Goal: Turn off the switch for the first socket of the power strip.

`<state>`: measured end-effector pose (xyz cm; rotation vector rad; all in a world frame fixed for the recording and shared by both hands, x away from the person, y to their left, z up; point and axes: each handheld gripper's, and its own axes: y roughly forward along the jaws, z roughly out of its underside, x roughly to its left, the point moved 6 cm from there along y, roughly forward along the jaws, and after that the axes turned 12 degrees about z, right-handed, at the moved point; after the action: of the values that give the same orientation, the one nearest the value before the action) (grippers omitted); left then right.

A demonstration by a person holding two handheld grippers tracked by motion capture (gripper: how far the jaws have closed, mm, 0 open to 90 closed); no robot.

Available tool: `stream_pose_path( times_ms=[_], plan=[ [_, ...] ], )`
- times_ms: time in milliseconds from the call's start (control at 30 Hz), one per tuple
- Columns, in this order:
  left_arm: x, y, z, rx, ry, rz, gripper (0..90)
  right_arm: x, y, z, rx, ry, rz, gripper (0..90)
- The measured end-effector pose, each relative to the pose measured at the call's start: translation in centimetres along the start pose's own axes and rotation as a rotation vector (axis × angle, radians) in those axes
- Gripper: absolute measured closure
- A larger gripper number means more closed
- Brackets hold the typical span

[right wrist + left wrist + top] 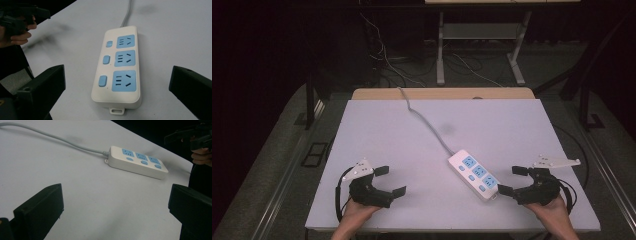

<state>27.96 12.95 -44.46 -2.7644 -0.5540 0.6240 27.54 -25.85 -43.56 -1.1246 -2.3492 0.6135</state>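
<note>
A white power strip [474, 174] with three blue sockets and three blue switches lies flat on the table, right of centre, its grey cable [427, 122] running to the far edge. In the left gripper view the power strip [137, 162] lies ahead on the right. My left gripper [391, 181] rests open near the front left, empty, well apart from the strip. My right gripper [513, 180] stands open just right of the strip's near end, holding nothing. In the right gripper view the power strip [120, 67] lies between the spread jaws, a little ahead of them.
The white table top [392, 145] has a wooden strip [442, 93] along its far edge. Beyond it stand a desk frame and loose cables [387, 60] on the floor. Each hand sits at the table's front edge.
</note>
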Motion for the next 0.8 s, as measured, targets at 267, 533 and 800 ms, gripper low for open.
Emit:
stream_pose_path(
  times_ms=[267,533,800],
  plan=[
    [0.0,-0.1,0.0,-0.006,-0.004,-0.001,0.0,0.3,0.2,-0.7,0.037,-0.020,-0.009,0.5],
    [0.0,-0.1,0.0,-0.001,-0.004,0.000,0.0,0.3,0.4,-1.8,0.096,-0.054,-0.015,0.5],
    [0.0,0.0,0.0,-0.003,-0.006,0.000,0.0,0.6,1.1,-2.8,0.129,-0.083,-0.031,0.5]
  ],
)
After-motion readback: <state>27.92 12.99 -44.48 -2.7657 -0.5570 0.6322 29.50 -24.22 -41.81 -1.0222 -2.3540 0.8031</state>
